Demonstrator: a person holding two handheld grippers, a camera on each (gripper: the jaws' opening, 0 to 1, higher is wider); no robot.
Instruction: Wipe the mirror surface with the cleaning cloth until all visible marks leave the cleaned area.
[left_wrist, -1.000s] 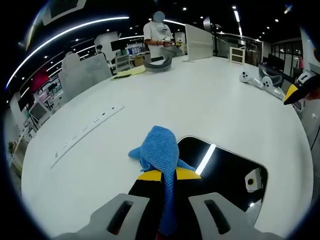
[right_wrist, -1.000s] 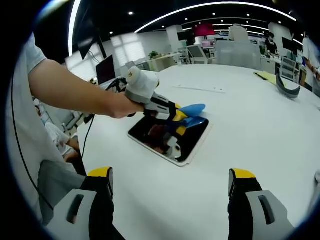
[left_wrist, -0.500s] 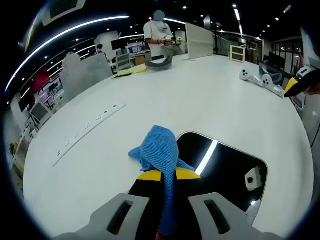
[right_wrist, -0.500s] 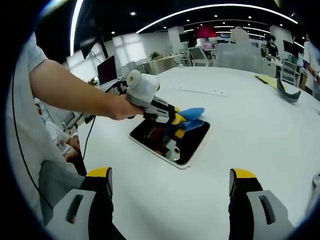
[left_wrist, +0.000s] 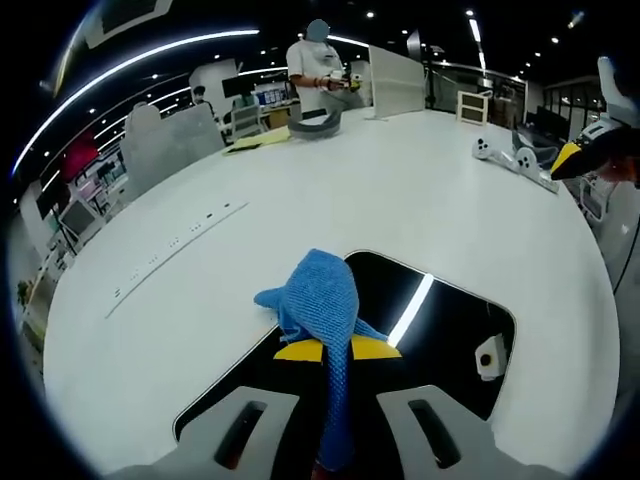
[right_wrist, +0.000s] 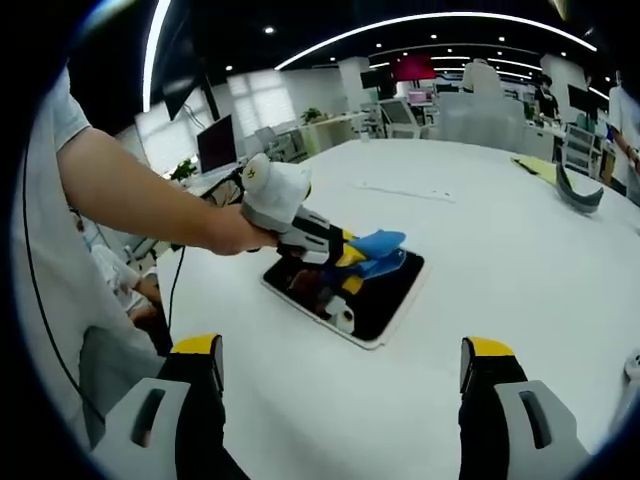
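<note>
A dark rectangular mirror (left_wrist: 440, 320) (right_wrist: 385, 300) with a pale rim lies flat on the white table. My left gripper (left_wrist: 337, 350) (right_wrist: 355, 255) is shut on a blue cleaning cloth (left_wrist: 320, 295) (right_wrist: 380, 245), which bunches ahead of its yellow-tipped jaws over the mirror's near part. In the right gripper view a person's hand and bare forearm hold that gripper from the left. My right gripper (right_wrist: 340, 375) stands open nearer the table's edge, well short of the mirror, with nothing between its yellow-tipped jaws.
A white power strip (left_wrist: 170, 258) lies on the table to the left. White devices (left_wrist: 510, 160) rest far right, a grey curved object (left_wrist: 315, 125) and yellow sheet far back, where a person (left_wrist: 318, 65) stands. Office desks and monitors (right_wrist: 215, 140) surround the table.
My left gripper with the cloth has slid back across the mirror, so more dark glass shows around its jaws. The right gripper has held still.
</note>
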